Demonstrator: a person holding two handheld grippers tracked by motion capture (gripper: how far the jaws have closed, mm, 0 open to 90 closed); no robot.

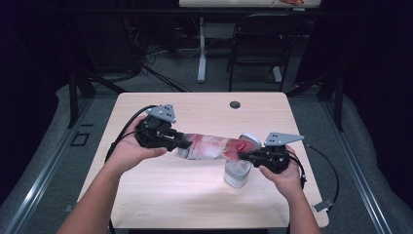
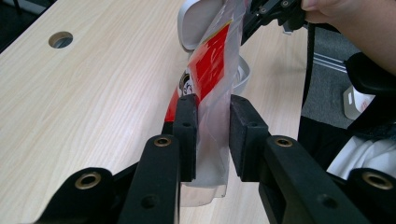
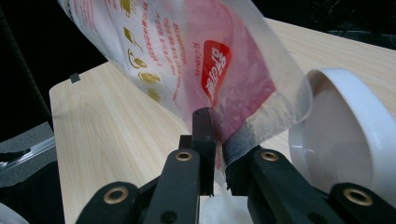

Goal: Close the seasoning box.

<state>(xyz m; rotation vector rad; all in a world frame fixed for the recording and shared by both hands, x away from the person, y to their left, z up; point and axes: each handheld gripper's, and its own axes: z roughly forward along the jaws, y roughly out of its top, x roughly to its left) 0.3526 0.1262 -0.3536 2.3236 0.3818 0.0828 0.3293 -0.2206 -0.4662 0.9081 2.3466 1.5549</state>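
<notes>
A clear plastic bag [image 1: 209, 146] with red print hangs stretched level over the table between both grippers. My left gripper [image 1: 182, 144] is shut on the bag's left end; in the left gripper view the bag [image 2: 212, 79] sits squeezed between the pads of that gripper [image 2: 215, 105]. My right gripper [image 1: 243, 156] is shut on the bag's right edge, where its pads pinch the frosted rim of the bag [image 3: 224, 60] in the right gripper view [image 3: 217, 126]. Below that end stands a clear jar [image 1: 237, 174], its white lid [image 3: 341, 144] tipped up behind it.
The light wooden table [image 1: 195, 195] has a round cable hole [image 1: 235, 105] near its far edge. A black chair [image 1: 258, 44] and a desk leg [image 1: 201, 48] stand on the floor beyond. Cables trail off both grippers.
</notes>
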